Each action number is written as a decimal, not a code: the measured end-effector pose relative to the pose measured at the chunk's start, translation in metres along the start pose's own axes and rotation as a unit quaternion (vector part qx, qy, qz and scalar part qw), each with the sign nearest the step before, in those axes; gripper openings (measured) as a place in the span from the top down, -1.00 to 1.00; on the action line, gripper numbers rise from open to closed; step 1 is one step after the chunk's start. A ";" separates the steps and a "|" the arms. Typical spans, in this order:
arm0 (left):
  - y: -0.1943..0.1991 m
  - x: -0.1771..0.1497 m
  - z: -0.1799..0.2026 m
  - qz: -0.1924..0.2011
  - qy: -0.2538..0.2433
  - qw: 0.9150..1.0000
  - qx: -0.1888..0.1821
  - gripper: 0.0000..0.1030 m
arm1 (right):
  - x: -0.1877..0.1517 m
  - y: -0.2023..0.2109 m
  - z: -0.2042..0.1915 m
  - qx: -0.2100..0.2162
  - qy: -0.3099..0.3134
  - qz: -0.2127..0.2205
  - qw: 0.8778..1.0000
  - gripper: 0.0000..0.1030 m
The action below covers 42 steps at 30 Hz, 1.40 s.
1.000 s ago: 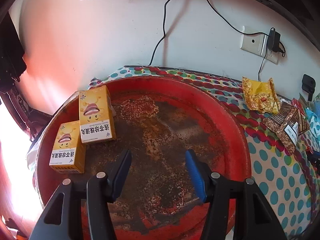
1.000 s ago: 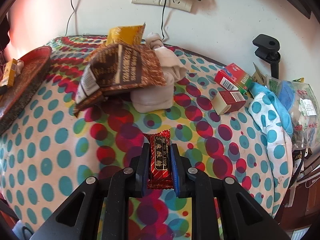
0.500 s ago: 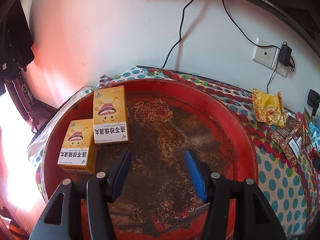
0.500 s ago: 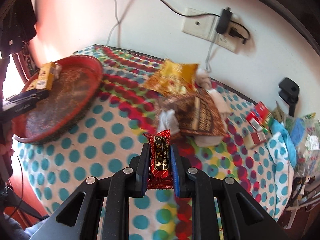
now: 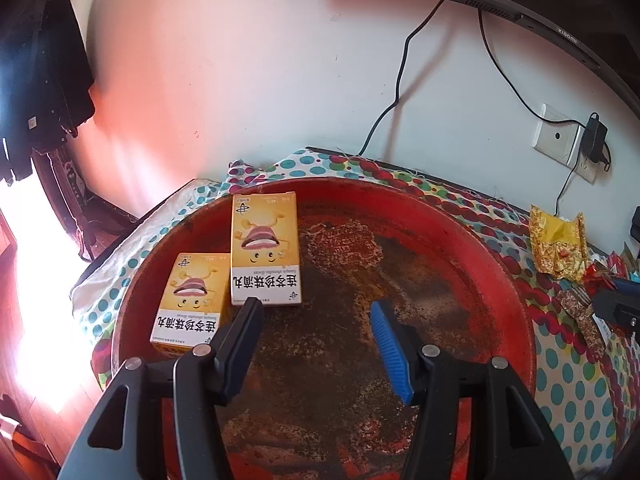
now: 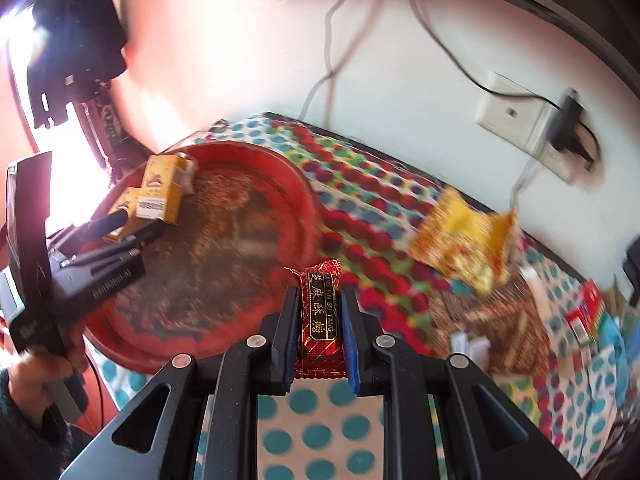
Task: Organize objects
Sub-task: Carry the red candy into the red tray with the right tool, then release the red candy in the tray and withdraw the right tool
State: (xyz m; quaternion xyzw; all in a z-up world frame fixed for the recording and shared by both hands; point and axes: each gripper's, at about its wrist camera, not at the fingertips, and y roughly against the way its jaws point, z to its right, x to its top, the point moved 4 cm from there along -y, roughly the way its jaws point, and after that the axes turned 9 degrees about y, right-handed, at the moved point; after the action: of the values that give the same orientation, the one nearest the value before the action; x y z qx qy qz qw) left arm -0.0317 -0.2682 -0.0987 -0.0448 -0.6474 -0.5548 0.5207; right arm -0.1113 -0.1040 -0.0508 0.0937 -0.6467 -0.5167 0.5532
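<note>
The right hand-held gripper [image 6: 319, 334] is clamping a red candy bar [image 6: 322, 312] between its narrow jaws, carrying it above the polka-dot table [image 6: 320, 432] just beside the near rim of the red tray [image 6: 308, 204]. The left hand-held gripper [image 5: 316, 344] is hovering half-wide and empty over the tray's worn middle, with two yellow boxes [image 5: 264, 248] lying flat at the tray's far-left edge, one touching the other.

The likely next step is setting the candy into the tray, and that is where trouble could be starting. The wrapper is slick and pinched only along its sides, so a quick swing could be letting it slide out short of the rim. The left hand-held gripper is occupying the open middle of the tray, so the two could be colliding. A gold snack packet [image 6: 464, 248] is lying well away from the tray.
</note>
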 end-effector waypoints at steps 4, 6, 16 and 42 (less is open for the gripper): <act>-0.004 0.003 -0.011 -0.006 0.021 1.000 0.000 -0.12 | 0.033 -0.019 -0.024 0.021 0.022 0.008 1.000 0.63; -0.005 0.004 -0.014 -0.007 0.027 1.000 0.002 -0.12 | 0.047 -0.030 -0.033 0.032 0.030 0.009 0.999 0.64; -0.008 0.010 -0.025 -0.002 0.036 0.999 0.018 -0.12 | 0.097 -0.082 -0.056 0.058 0.051 -0.006 0.997 0.63; -0.011 0.014 -0.053 0.000 0.115 0.993 0.032 -0.12 | 0.124 -0.173 -0.074 0.075 0.070 -0.050 0.993 0.41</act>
State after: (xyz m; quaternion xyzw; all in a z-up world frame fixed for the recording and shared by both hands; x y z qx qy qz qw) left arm -0.0119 -0.3208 -0.1040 0.0366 -0.6007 -0.5352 0.5928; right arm -0.1756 -0.3091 -0.1183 0.2030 -0.6376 -0.4865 0.5618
